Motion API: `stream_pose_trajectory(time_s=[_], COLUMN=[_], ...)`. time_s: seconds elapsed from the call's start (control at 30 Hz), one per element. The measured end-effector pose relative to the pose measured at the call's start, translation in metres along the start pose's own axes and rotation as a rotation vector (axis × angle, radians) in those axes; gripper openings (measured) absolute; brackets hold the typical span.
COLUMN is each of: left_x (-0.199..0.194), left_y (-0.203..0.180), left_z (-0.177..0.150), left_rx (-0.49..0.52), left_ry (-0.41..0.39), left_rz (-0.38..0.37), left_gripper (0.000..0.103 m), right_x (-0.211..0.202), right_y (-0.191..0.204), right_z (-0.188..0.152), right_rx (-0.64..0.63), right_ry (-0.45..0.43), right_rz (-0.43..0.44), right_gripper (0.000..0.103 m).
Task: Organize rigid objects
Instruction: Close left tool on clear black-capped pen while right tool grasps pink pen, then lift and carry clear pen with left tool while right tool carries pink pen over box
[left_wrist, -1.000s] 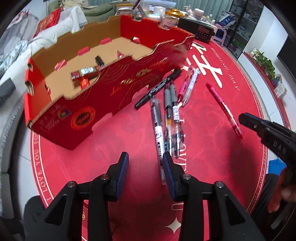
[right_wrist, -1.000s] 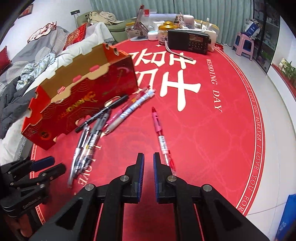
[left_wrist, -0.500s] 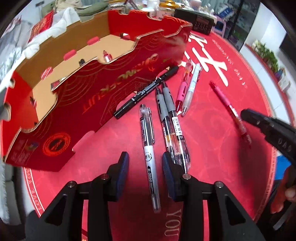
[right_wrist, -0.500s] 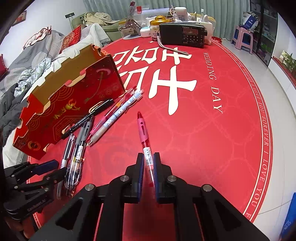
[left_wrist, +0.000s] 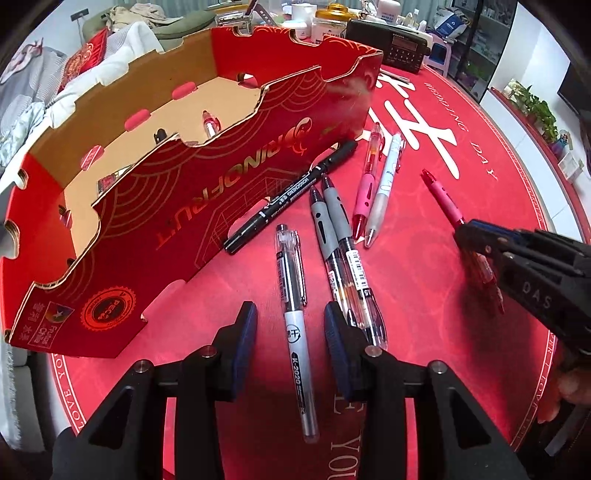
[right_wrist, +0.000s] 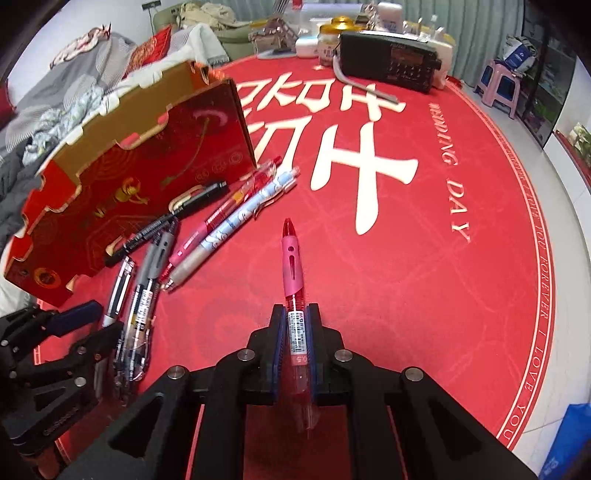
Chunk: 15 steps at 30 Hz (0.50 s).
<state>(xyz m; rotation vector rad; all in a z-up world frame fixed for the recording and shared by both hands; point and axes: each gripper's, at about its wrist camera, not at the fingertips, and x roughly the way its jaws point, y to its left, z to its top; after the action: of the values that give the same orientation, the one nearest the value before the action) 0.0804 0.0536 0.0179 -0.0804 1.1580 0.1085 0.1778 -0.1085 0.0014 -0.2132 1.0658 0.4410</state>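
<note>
A clear and white pen (left_wrist: 295, 332) lies on the red tablecloth between the fingers of my left gripper (left_wrist: 290, 321). The jaws stand open, with a gap on each side of the pen. My right gripper (right_wrist: 297, 321) is shut on a red pen with a pink grip (right_wrist: 291, 258), its pads against the barrel. That pen (left_wrist: 443, 199) and the right gripper (left_wrist: 476, 236) also show in the left wrist view. A black marker (left_wrist: 291, 192), two grey-grip pens (left_wrist: 332, 221), a pink pen (left_wrist: 365, 184) and a white pen (left_wrist: 386, 184) lie beside the open red cardboard box (left_wrist: 221, 206).
Inside the box lies a red pen (left_wrist: 208, 125) with a few small items. A black radio (right_wrist: 388, 66) and jars stand at the table's far edge, and a pink stool (right_wrist: 502, 85) is beyond. Bedding lies left of the box. The left gripper (right_wrist: 96, 323) is at lower left.
Both grippers have moved forward and down. The red pen lay ahead of the right gripper and is now between its pads. The clear pen has come between the left fingers.
</note>
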Motion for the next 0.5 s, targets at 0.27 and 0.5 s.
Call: stream_pose_trajectory(time_s=[0.27,0.5], left_x=[0.000,-0.010], left_y=[0.003,-0.006], left_z=[0.000,-0.021], left_rx=[0.001,0.052], left_ry=[-0.025,-0.035], left_rz=[-0.040,-0.024], left_gripper=[0.013,0.014], right_x=[0.005,-0.019], right_y=[0.010,0.018], right_z=[0.008,-0.038], right_rx=[-0.081,-0.026], right_ry=[0.032,0.009], right_rz=[-0.004,0.043], right_gripper=[0.011,0.011])
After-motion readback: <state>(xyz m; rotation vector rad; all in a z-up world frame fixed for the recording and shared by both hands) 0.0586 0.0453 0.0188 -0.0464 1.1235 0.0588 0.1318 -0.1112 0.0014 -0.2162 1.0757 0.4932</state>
